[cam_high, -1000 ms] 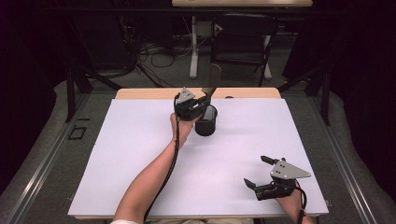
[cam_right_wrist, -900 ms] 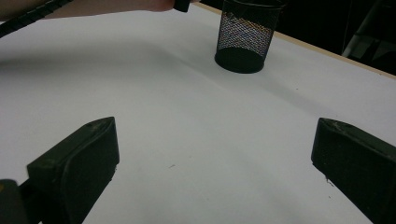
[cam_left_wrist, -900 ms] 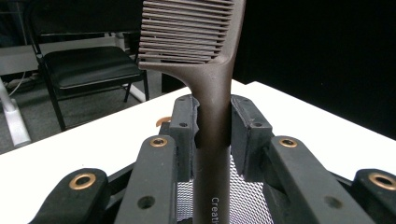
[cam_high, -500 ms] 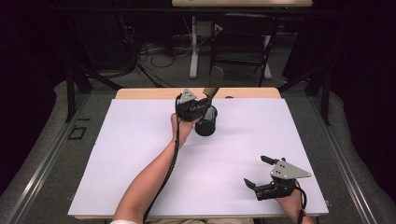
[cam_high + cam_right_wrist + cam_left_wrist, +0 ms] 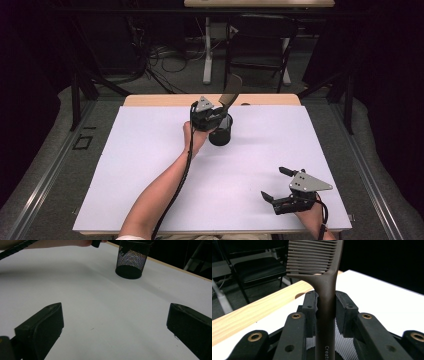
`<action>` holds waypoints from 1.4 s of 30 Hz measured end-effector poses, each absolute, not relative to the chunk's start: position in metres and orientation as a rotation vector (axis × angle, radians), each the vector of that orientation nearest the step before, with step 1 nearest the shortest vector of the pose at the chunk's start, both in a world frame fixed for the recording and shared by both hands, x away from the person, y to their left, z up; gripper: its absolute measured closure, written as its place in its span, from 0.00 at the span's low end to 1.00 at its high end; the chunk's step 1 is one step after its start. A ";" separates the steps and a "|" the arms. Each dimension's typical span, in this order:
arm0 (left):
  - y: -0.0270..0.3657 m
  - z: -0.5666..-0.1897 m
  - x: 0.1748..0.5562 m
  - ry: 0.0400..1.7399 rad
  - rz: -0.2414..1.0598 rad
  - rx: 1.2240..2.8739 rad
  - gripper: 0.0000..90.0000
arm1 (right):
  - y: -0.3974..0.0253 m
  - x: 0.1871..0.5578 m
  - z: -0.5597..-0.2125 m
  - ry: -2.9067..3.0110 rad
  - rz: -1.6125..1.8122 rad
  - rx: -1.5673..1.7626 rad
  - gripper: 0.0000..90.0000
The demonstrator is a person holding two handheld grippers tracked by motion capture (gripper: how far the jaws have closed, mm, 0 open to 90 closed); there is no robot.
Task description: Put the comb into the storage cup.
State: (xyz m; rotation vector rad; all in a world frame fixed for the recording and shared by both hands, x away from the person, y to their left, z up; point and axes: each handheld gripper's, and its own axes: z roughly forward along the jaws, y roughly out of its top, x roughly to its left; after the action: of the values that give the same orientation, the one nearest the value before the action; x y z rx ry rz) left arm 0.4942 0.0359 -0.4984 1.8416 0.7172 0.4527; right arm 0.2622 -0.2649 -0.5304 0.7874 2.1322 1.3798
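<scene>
One brown comb (image 5: 322, 277), clamped between the left gripper's fingers (image 5: 344, 312). One black mesh cup (image 5: 220, 131) directly below those fingers. Two grippers: the left gripper (image 5: 214, 116) and the right gripper (image 5: 274, 184). One white counter (image 5: 150, 150).

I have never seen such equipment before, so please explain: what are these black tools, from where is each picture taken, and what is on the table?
A person holds a two-jaw tool in each hand; there is no robot arm. The high view looks down from above the white table. The other two pictures come from cameras that ride on the grippers and look along their black jaws. The left gripper is closed on the handle of a dark brown comb, teeth upward, right over a black mesh cup that stands on the table. The right gripper rests near the table's front edge, jaws wide apart, holding nothing.
</scene>
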 end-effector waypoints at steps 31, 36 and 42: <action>0.065 -0.467 0.465 0.729 0.423 1.913 0.05 | -0.264 0.262 -0.530 2.130 1.379 0.785 0.01; 0.072 -0.465 0.459 0.728 0.425 1.943 0.02 | -0.264 0.262 -0.530 2.131 1.378 0.787 0.01; 0.080 -0.466 0.454 0.742 0.427 1.972 0.00 | -0.265 0.261 -0.530 2.132 1.376 0.789 0.01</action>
State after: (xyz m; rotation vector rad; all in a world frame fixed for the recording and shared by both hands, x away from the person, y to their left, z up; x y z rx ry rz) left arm 0.4539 0.0796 -0.4658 1.9720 0.7417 0.4272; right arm 0.2610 -0.2652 -0.5298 0.7891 2.1320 1.3762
